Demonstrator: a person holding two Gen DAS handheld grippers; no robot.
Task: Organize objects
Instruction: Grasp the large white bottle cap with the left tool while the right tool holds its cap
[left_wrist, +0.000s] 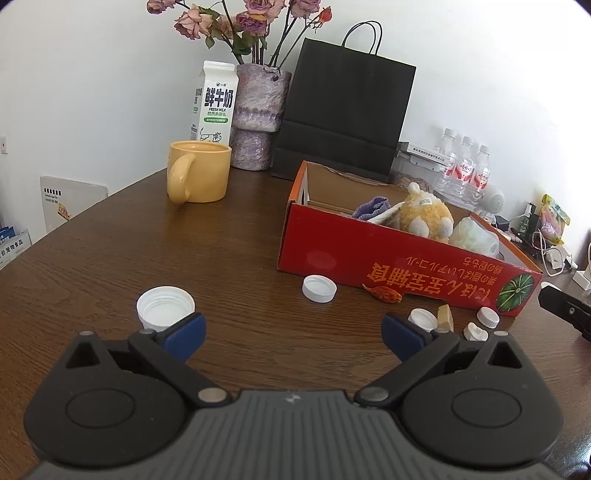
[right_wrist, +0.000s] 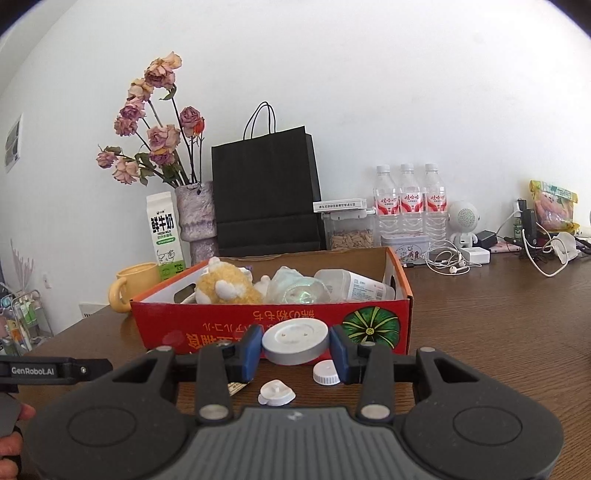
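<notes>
A red cardboard box (left_wrist: 369, 254) (right_wrist: 207, 325) stands on the brown table and holds a yellow plush toy (left_wrist: 424, 216) (right_wrist: 225, 282), a purple cloth (left_wrist: 373, 205), crumpled plastic and a clear container (right_wrist: 351, 284). My right gripper (right_wrist: 295, 349) is shut on a round white-and-grey lid (right_wrist: 295, 341), held above the table in front of the box. Below it lie a small white cap (right_wrist: 326, 372) and a white plug-like piece (right_wrist: 276, 394). My left gripper (left_wrist: 293, 338) is open and empty. A large white cap (left_wrist: 165, 307) lies by its left finger; another white cap (left_wrist: 319, 288) and an orange-red scrap (left_wrist: 382, 292) lie near the box.
A yellow mug (left_wrist: 199, 171), milk carton (left_wrist: 214, 101), vase of dried roses (left_wrist: 256, 118) and black paper bag (left_wrist: 343, 114) stand at the back. Water bottles (right_wrist: 408, 201), a white speaker figure (right_wrist: 463, 221), cables and earphones (right_wrist: 448, 262) sit at the right. Small white caps (left_wrist: 423, 318) cluster by the box corner.
</notes>
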